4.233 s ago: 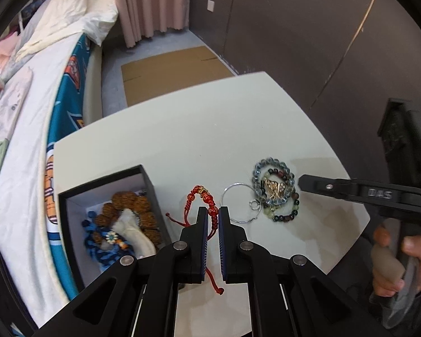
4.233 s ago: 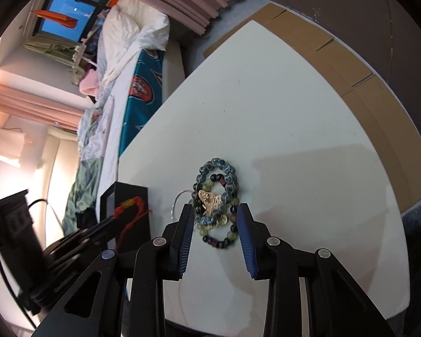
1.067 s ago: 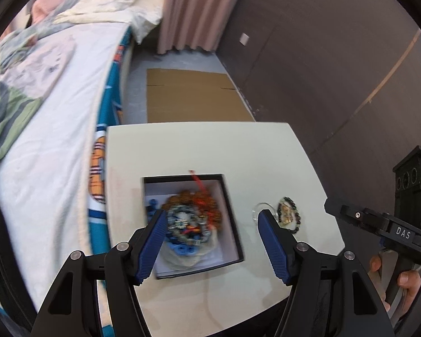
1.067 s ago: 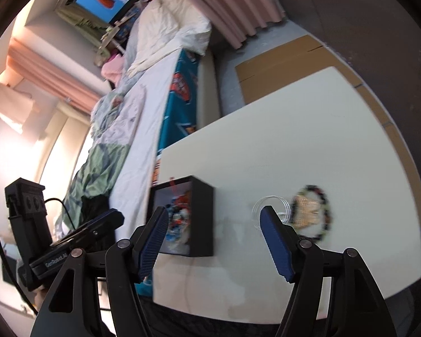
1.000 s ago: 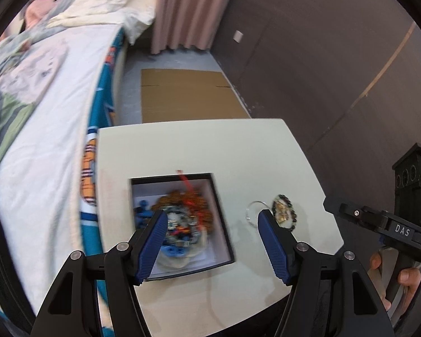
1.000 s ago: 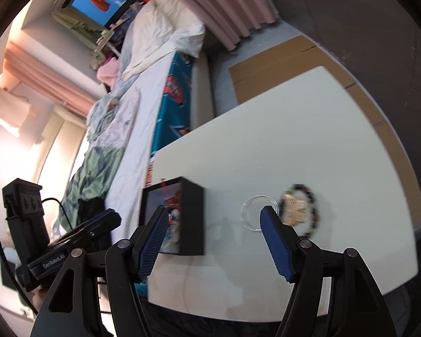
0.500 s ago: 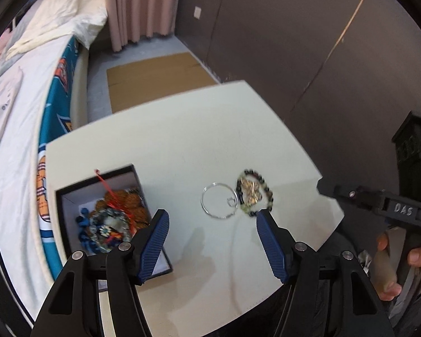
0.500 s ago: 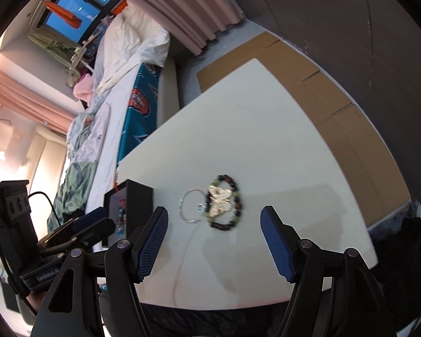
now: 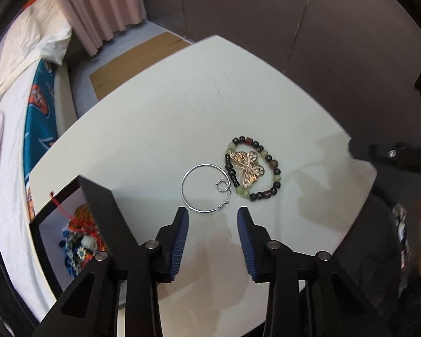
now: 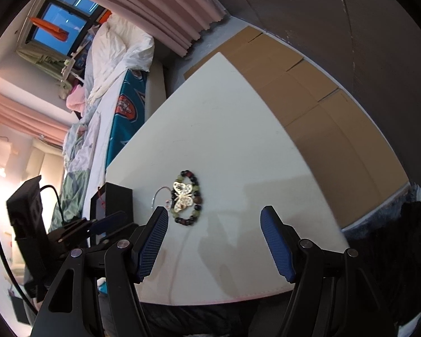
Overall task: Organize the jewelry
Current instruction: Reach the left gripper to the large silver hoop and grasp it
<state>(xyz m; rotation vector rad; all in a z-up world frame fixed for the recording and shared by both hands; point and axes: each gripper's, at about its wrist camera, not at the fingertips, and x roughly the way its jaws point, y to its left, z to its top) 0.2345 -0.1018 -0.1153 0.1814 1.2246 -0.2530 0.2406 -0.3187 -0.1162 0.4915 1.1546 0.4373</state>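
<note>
Left claw [image 9: 212, 219] narrowing, empty, just short of the silver hoop [image 9: 205, 187] on the white surface [image 9: 182, 106].
Thin wire lying flat may slip the pads and skid into the beaded bracelet [image 9: 252, 168] touching it (right claw [image 10: 214, 224] wide, holding nothing).

Silver hoop [image 9: 205, 187] flat beside beaded bracelet [image 9: 252, 168] ringing gold butterfly [image 9: 247, 165]; table [image 9: 168, 118].

On the white table [image 9: 182, 118] lie one silver hoop [image 9: 205, 187], one small silver ring [image 9: 222, 185] inside that hoop, one beaded bracelet [image 9: 252, 168], one gold butterfly ornament [image 9: 247, 165] and one black box [image 9: 56, 219].
</note>
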